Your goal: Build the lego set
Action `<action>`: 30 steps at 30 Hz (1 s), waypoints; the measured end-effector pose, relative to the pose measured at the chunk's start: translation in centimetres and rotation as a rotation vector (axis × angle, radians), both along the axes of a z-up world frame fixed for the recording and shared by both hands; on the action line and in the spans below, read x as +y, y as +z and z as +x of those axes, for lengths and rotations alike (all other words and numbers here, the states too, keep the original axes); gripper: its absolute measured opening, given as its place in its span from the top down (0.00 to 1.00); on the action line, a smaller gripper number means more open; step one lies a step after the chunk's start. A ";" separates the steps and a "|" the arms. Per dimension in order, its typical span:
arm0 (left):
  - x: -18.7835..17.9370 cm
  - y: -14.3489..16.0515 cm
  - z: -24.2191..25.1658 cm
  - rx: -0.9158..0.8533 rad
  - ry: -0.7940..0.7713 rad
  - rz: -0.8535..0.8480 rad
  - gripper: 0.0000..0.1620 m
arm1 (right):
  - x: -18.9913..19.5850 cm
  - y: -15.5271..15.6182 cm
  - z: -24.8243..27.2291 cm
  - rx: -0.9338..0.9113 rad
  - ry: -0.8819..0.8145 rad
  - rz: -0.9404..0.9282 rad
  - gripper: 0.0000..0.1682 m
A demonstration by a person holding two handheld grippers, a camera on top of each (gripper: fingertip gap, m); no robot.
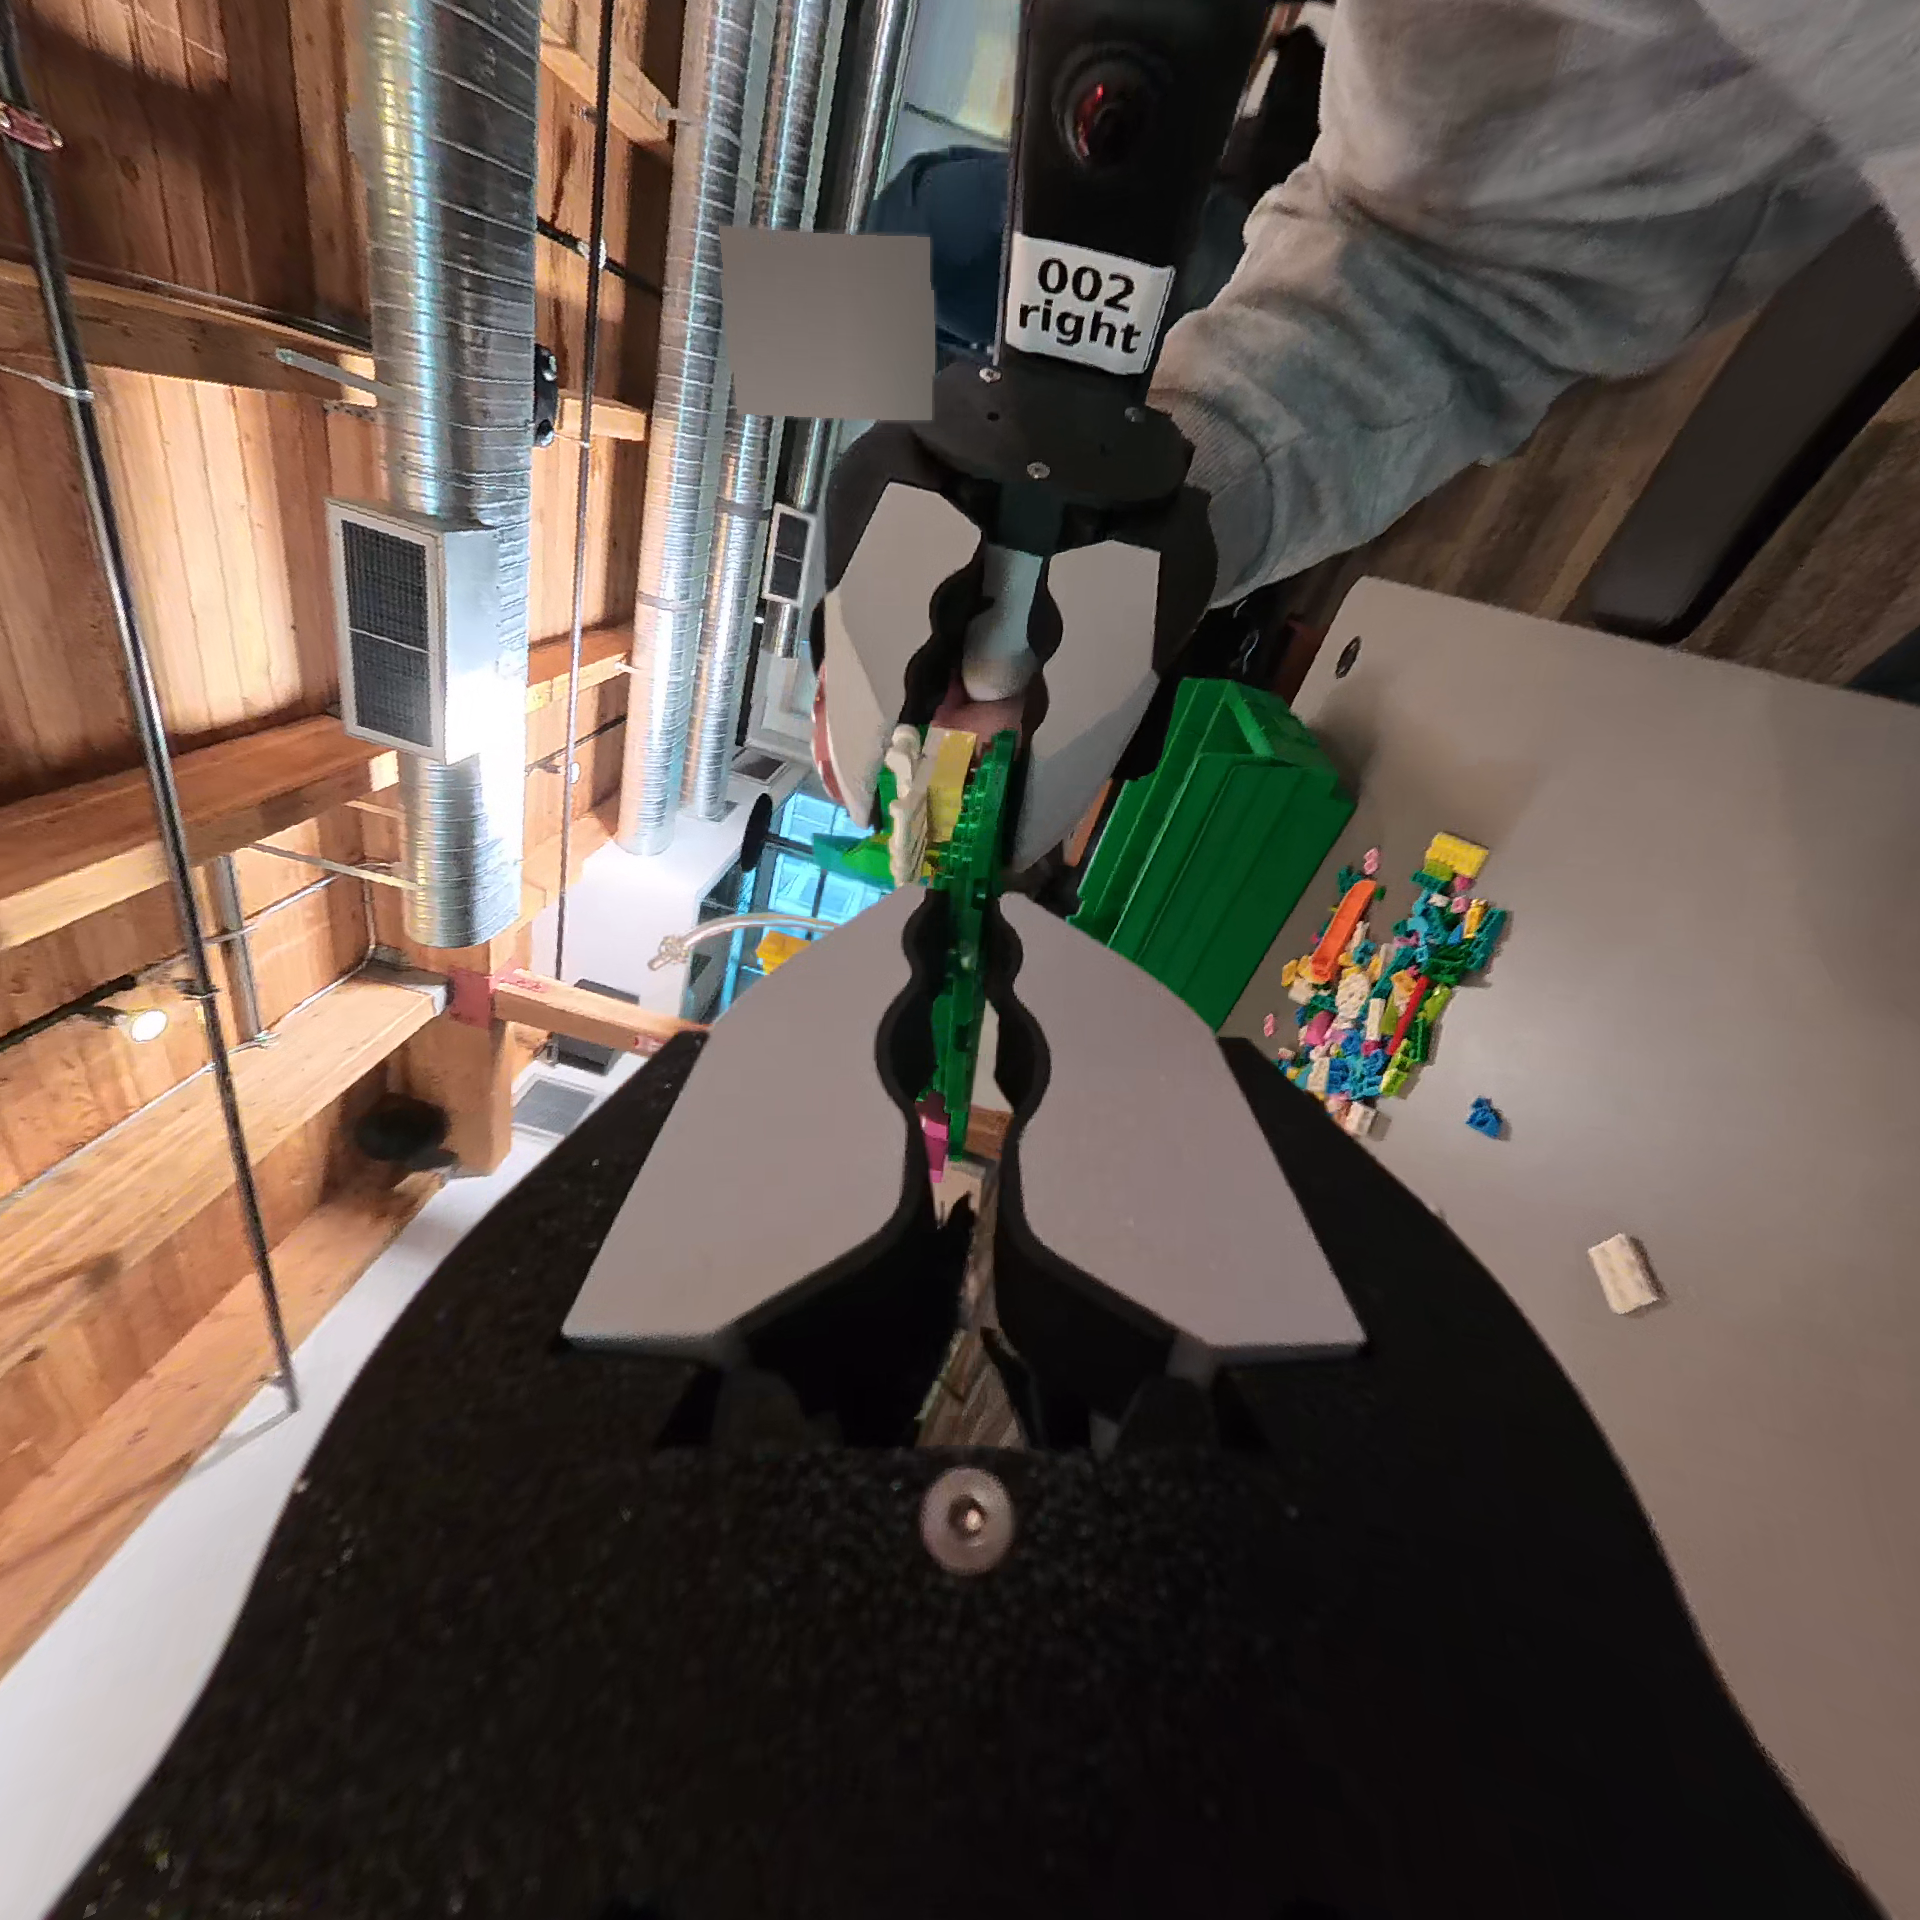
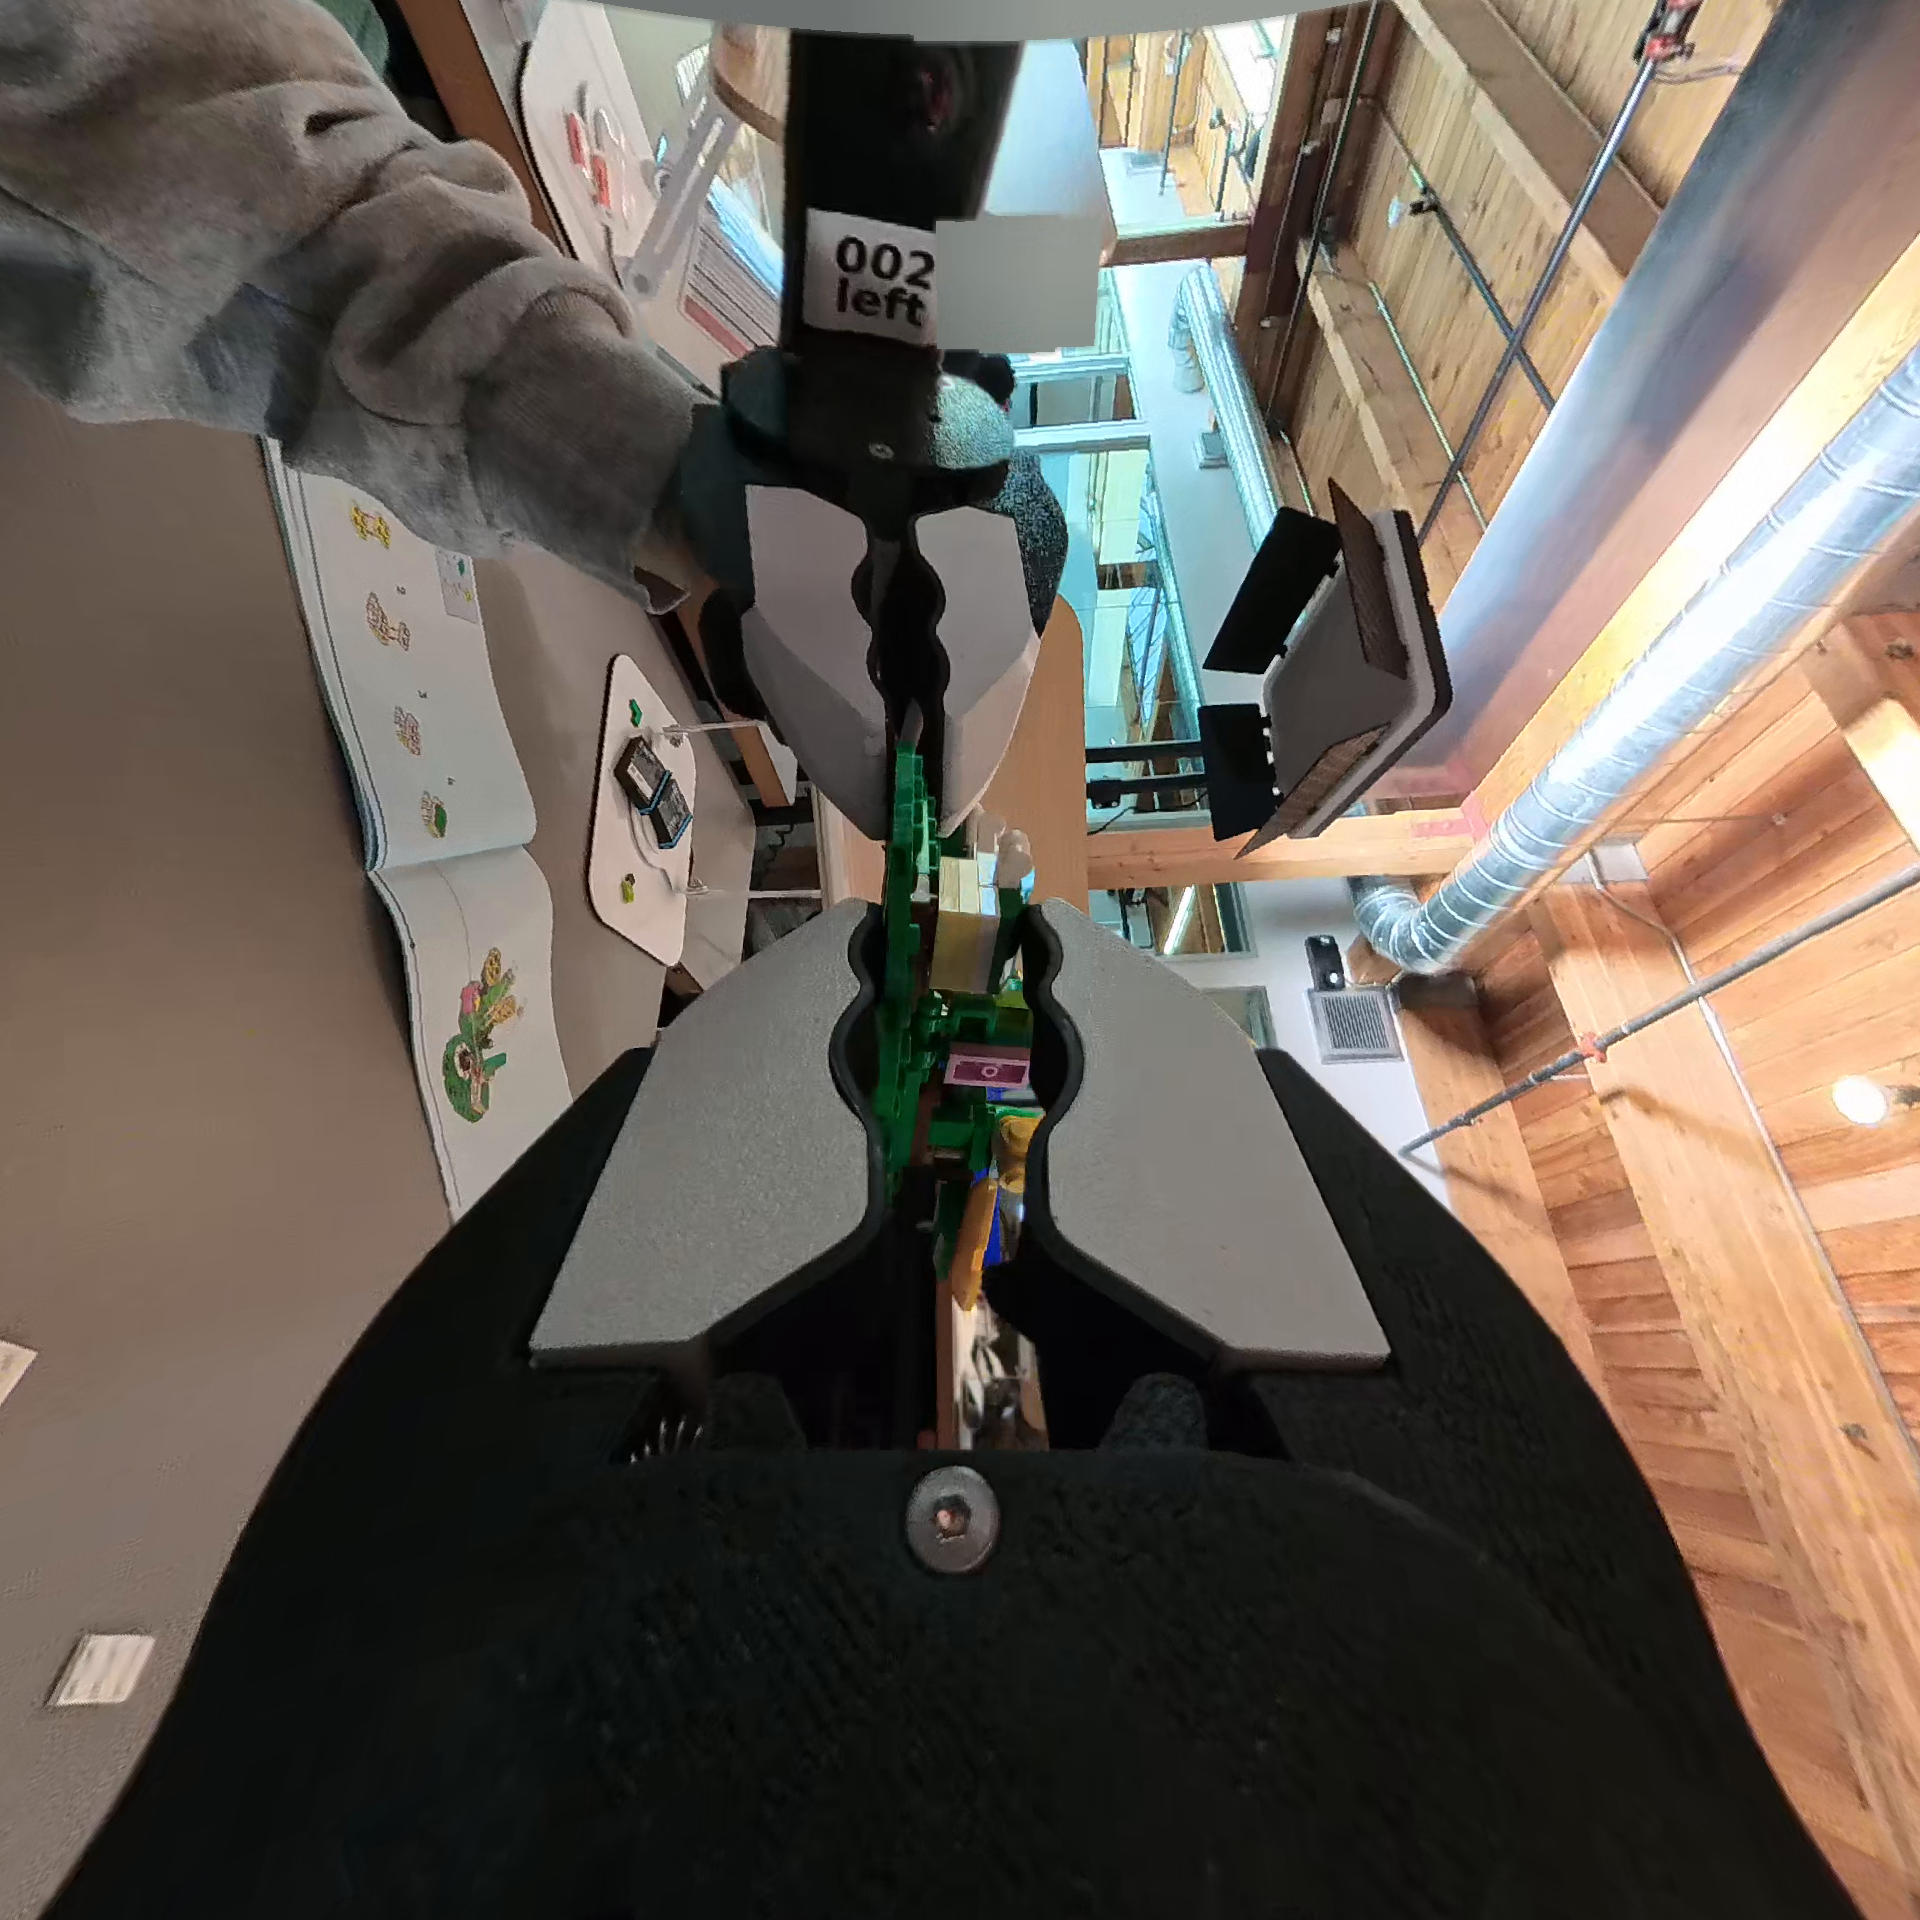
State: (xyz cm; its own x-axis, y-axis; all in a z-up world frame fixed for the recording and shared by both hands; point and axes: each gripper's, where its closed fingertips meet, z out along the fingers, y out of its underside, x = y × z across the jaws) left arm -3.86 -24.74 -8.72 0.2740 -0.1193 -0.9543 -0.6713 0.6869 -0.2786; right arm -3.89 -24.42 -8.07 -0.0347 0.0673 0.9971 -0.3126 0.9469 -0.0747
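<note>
The lego build (image 1: 961,997) is a green plate seen edge-on, with yellow, white and pink pieces on one side. It is held in the air between both grippers. My left gripper (image 1: 961,904) is shut on one end of the plate. My right gripper (image 1: 951,831) faces it from the far side and is shut on the other end. In the right wrist view the build (image 2: 904,997) sits between my right gripper's (image 2: 951,914) fingers, with the left gripper (image 2: 914,810) clamped on the plate's far edge. Grey sleeves hold both grippers.
A grey table (image 1: 1662,935) carries a pile of loose coloured bricks (image 1: 1382,987), a green bin (image 1: 1216,831), a single blue brick (image 1: 1486,1117) and a white brick (image 1: 1626,1273). An open instruction booklet (image 2: 416,727) and a white pad with small black items (image 2: 639,821) lie on the table. The tips of both grippers are at nearly the same place.
</note>
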 end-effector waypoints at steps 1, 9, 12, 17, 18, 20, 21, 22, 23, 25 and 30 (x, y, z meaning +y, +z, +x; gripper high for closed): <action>0.0 -0.1 0.0 -0.003 -0.009 -0.013 0.96 | -0.1 -0.1 0.0 -0.003 0.004 0.014 0.85; 0.0 -0.5 0.1 -0.039 -0.069 -0.085 0.96 | 0.3 -0.5 -0.3 0.010 -0.044 0.113 0.84; -0.1 -0.5 0.3 -0.040 -0.081 -0.085 0.97 | 0.2 -0.5 -0.2 0.006 -0.047 0.094 0.85; -0.6 -0.3 0.6 -0.038 -0.097 -0.067 0.96 | -0.2 -0.1 0.1 -0.010 -0.014 0.018 0.86; -0.7 -0.2 0.6 -0.039 -0.097 -0.063 0.96 | -0.3 0.0 0.1 -0.003 -0.013 0.012 0.86; -0.7 -0.1 0.5 -0.040 -0.091 -0.051 0.96 | -0.3 0.1 0.0 0.032 -0.019 0.033 0.86; -0.6 0.0 0.4 -0.043 -0.081 -0.040 0.96 | -0.3 0.2 0.0 0.051 -0.029 0.046 0.86; -0.5 0.1 0.2 -0.044 -0.064 -0.015 0.96 | -0.2 0.4 -0.1 0.071 -0.040 0.060 0.86; -0.4 0.3 0.1 -0.038 -0.039 0.021 0.96 | 0.0 0.5 -0.2 0.089 -0.054 0.069 0.86; 0.2 0.6 -0.3 -0.017 0.043 0.103 0.96 | 0.5 0.9 -0.5 0.102 -0.095 0.055 0.87; 0.4 1.1 0.3 0.056 0.153 0.261 0.93 | 1.3 1.0 -1.0 0.056 -0.127 -0.010 0.87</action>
